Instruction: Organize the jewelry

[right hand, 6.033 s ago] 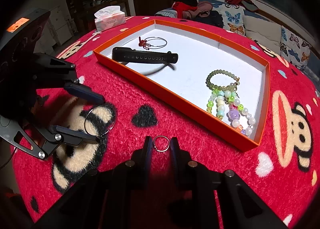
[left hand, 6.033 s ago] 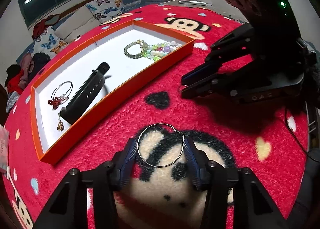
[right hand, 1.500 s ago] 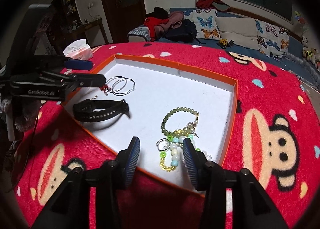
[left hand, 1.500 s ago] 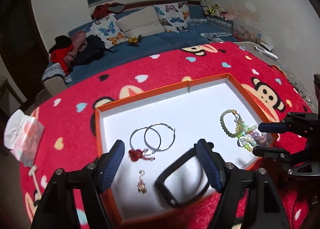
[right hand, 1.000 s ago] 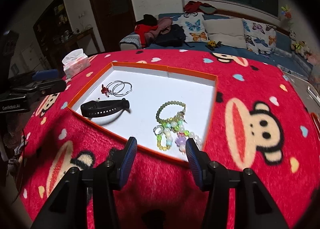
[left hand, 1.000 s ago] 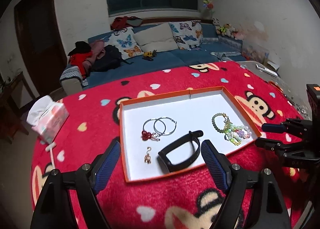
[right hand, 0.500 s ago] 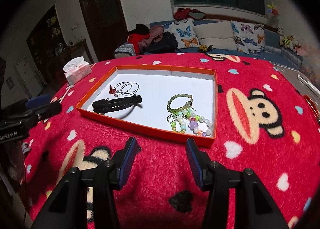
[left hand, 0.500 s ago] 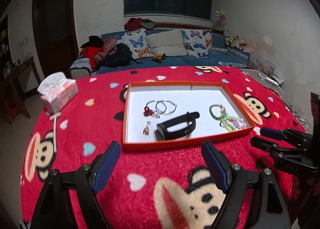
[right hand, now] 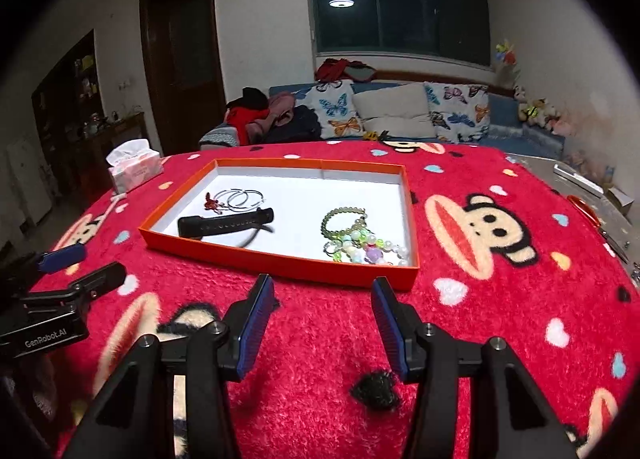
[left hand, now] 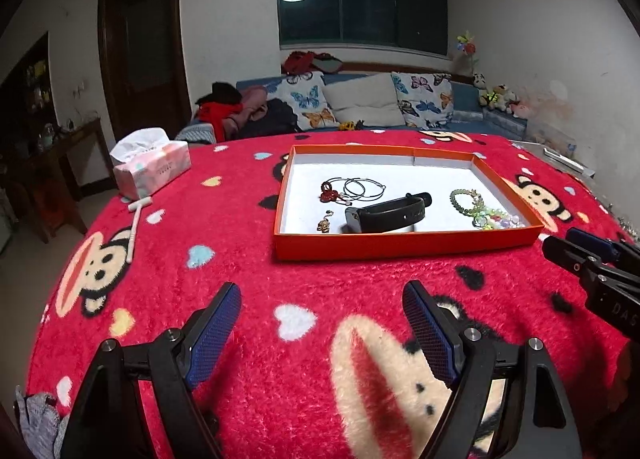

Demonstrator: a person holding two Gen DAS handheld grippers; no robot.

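An orange tray (left hand: 404,245) with a white floor sits on the red monkey blanket; it also shows in the right wrist view (right hand: 280,261). Inside lie two silver hoop earrings (left hand: 362,187) (right hand: 240,198), a black wristband (left hand: 390,213) (right hand: 226,222), a green bead bracelet (left hand: 466,201) (right hand: 344,219), pastel beads with a small ring (right hand: 366,249) and a small charm (left hand: 325,223). My left gripper (left hand: 322,325) is open and empty, well in front of the tray. My right gripper (right hand: 322,319) is open and empty, just before the tray's front edge.
A pink tissue box (left hand: 150,167) and a white stick (left hand: 138,215) lie on the blanket at the left. A sofa with butterfly cushions (left hand: 360,107) stands behind. The blanket's right edge meets a grey surface with scissors (right hand: 584,207).
Both grippers have let go of the hoop and the small ring, which now lie in the tray. Both have pulled back and away from the tray, open.
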